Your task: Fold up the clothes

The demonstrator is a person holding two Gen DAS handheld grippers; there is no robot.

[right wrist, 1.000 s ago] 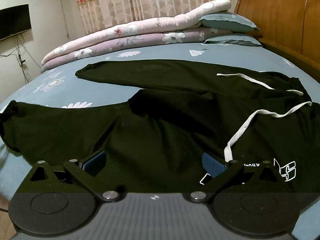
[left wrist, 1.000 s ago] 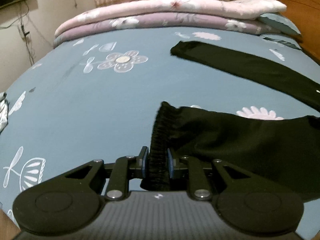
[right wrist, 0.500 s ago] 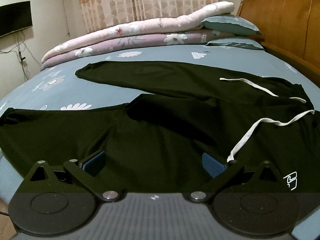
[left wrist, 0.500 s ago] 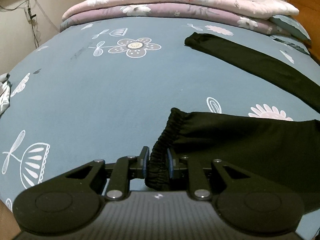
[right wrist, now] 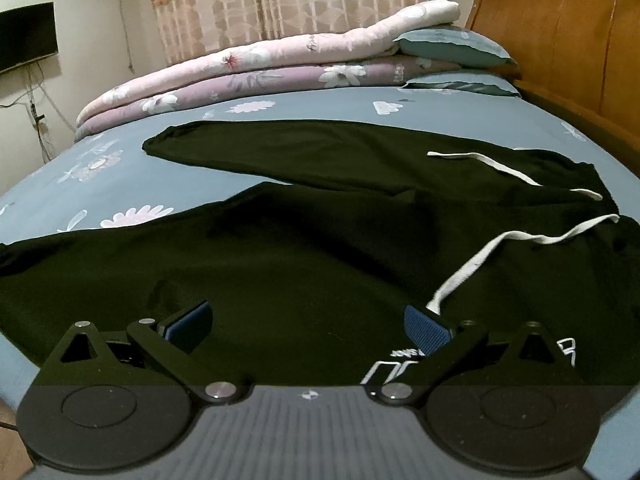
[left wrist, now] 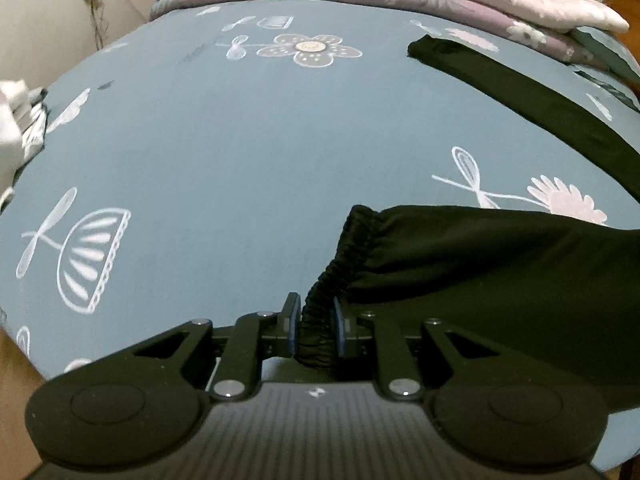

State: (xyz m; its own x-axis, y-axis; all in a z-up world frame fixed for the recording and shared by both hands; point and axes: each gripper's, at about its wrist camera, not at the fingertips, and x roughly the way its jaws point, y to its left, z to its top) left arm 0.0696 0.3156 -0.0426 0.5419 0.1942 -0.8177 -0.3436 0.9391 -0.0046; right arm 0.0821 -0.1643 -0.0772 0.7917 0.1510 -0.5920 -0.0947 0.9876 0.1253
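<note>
A: Where are the trousers (right wrist: 320,248)?
B: Spread flat on the bed (left wrist: 224,152), below the folded quilts (right wrist: 256,72).
A: The claws?
B: Left gripper (left wrist: 314,330) pinches the ankle cuff (left wrist: 340,264); right gripper (right wrist: 308,320) hangs wide open, empty.
A: Handling?
B: Probably soft, light, floppy; grip cuffs and waistband.

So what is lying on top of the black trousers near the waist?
A white drawstring lies loose across the black trousers, and white printed lettering shows behind the right gripper, partly covered by it.
</note>
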